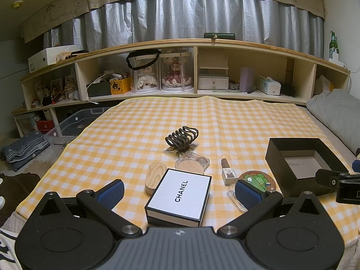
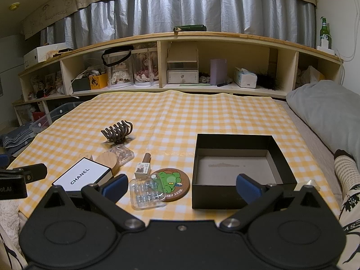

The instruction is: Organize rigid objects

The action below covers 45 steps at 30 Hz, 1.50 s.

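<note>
Left gripper [image 1: 178, 194] spread wide, holding nothing, its pads flanking the white CHANEL box [image 1: 180, 196] without touching. Right gripper [image 2: 181, 190] likewise released, near the front wall of the black open box [image 2: 244, 202] — empty so far.

All loose items lie left of the black open box on the yellow check cloth [image 1: 139, 121]: frog coaster [image 2: 172, 183] and clear case [image 2: 147, 192] closest, nail polish bottle [image 2: 144, 165] behind the coaster, CHANEL box and hair claw [image 1: 182, 138] farther off.

Likely step: grasp the CHANEL box. Advice — centre the pads on its long sides, low, close squarely; slick cardboard may slip.
</note>
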Each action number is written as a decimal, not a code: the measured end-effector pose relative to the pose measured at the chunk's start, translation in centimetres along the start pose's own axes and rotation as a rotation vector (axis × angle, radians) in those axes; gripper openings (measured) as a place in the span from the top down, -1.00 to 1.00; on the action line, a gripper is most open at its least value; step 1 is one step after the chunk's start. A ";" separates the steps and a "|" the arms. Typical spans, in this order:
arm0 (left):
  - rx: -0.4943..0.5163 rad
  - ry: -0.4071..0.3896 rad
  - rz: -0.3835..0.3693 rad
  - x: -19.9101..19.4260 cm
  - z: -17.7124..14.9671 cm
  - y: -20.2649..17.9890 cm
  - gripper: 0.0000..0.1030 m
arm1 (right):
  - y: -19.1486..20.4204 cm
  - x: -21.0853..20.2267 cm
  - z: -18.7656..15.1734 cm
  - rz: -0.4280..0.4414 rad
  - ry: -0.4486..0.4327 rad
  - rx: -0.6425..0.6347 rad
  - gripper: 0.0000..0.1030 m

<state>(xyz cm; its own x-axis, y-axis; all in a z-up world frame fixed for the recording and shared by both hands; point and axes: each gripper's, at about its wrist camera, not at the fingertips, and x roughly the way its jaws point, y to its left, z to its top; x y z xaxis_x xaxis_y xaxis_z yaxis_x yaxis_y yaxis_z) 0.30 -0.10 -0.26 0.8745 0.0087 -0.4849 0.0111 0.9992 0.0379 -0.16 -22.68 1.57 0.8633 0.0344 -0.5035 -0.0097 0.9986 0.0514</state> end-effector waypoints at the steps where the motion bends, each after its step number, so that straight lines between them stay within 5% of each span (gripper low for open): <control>1: 0.000 0.000 0.000 0.0 0.0 0.0 -1.00 | 0.0 0.0 0.0 -0.001 0.000 0.000 -1.00; 24: 0.001 -0.006 -0.038 -0.2 0.6 0.2 -1.00 | -0.3 -0.4 0.0 0.006 -0.008 0.011 -1.00; 35: 0.141 0.018 -0.129 3.5 4.4 -0.6 -1.00 | -3.0 1.2 2.8 -0.046 -0.048 0.081 -1.00; 45: 0.161 0.221 -0.143 10.4 5.5 0.5 -1.00 | -6.5 4.4 5.2 -0.081 -0.085 0.131 -1.00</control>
<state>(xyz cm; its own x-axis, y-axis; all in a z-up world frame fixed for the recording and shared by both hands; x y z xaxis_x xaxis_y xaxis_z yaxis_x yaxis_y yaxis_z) 12.06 0.33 -0.54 0.7324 -0.1053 -0.6726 0.2184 0.9721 0.0856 6.29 -29.21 3.51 0.8980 -0.0551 -0.4365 0.1226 0.9842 0.1280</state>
